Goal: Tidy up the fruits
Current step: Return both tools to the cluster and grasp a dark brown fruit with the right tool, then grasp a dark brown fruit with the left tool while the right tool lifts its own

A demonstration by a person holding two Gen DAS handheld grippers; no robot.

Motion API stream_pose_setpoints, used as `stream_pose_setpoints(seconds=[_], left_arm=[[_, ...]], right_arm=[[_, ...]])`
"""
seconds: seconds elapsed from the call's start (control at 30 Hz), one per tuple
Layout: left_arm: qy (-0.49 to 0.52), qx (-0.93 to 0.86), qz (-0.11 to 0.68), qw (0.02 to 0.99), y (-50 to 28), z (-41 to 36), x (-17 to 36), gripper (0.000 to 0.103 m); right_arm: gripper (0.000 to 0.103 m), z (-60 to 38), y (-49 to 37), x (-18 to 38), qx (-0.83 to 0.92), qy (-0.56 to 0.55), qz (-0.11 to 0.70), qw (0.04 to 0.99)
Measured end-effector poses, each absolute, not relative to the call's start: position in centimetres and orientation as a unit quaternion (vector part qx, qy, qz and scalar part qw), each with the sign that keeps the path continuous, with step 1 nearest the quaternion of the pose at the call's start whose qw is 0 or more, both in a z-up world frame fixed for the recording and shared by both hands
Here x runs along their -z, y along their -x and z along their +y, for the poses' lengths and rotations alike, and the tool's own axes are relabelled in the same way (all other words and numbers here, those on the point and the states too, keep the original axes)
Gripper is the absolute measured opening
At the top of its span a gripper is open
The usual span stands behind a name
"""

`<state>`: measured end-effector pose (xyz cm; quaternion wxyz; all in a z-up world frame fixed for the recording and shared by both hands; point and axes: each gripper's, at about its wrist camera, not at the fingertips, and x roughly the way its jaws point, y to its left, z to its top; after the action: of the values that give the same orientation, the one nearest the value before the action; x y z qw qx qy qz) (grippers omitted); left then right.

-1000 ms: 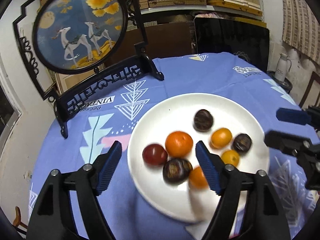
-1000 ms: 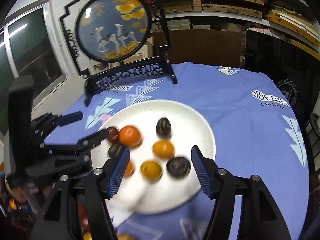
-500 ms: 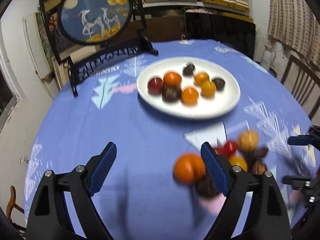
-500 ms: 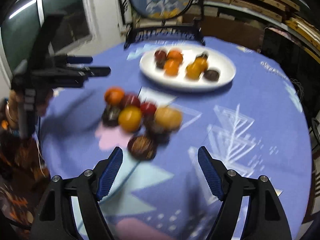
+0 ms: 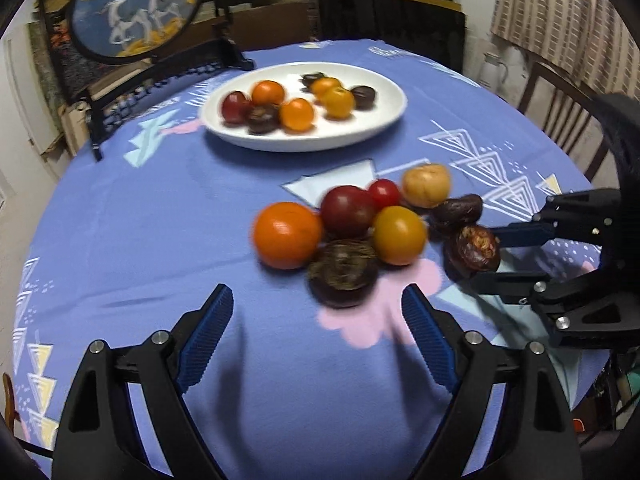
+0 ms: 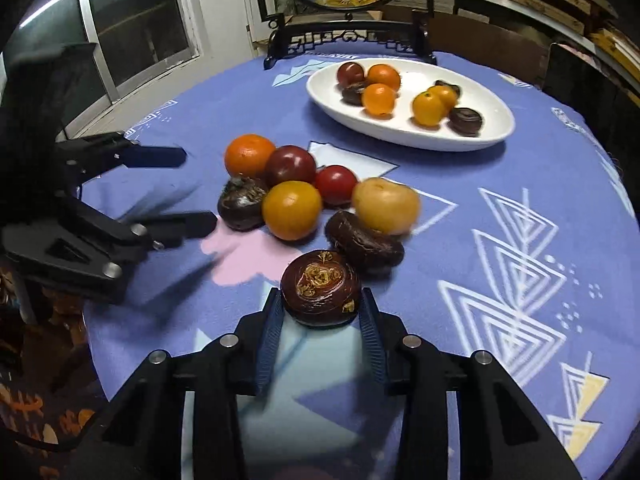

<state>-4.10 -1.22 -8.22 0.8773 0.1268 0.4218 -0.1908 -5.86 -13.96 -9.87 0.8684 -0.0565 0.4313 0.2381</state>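
A pile of loose fruit lies on the blue patterned tablecloth: an orange, a dark red fruit, a small red tomato, a yellow-orange fruit, a pale tan one and dark brown ones. My right gripper is closing, with its pads on both sides of the nearest dark brown fruit, which rests on the cloth. My left gripper stands open just short of another dark brown fruit, nothing between its fingers. The white plate farther back holds several fruits.
A round painted screen on a black stand rises behind the plate. A wooden chair and a white jug are off the table's right side. A window lies beyond the left edge in the right wrist view.
Both grippers have drawn back from over the plate and sunk toward the loose pile. The right jaws went from wide apart to closed around the dark brown fruit.
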Motion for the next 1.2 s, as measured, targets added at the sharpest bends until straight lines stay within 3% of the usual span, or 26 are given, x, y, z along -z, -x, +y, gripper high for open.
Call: stream_pose_setpoints(seconds=[0.1,0.17,0.23,0.27,0.63,1.2], left_arm=[[-0.129,0.195,0.430,0.872,3.2,-2.4,9.1,0.075],[-0.123,0.198,0.443,0.866,2.4,-2.7,9.8,0.059],[-0.110,0.196,0.452,0.863,1.6,-2.6,10.2,0.054],[-0.106,0.197,0.449,0.865,1.4,-2.6,10.1,0.046],[-0.124,0.192,0.415,0.881,3.5,-1.7,7.3,0.045],[-0.146,0.112,0.364,0.913,-0.1,-3.2,2.3,0.045]], right_arm=[[0.039,-15.7,6.2,9.5,-0.227,0.036,0.427,0.875],[0.039,-16.7,6.5,9.3,-0.222,0.026,0.425,0.877],[0.039,-17.3,6.4,9.4,-0.220,0.016,0.427,0.877],[0.039,-17.5,6.4,9.5,-0.218,0.013,0.428,0.877],[0.039,-17.3,6.6,9.1,-0.227,0.009,0.419,0.879],[0.039,-15.5,4.7,1.5,-0.256,-0.002,0.318,0.913]])
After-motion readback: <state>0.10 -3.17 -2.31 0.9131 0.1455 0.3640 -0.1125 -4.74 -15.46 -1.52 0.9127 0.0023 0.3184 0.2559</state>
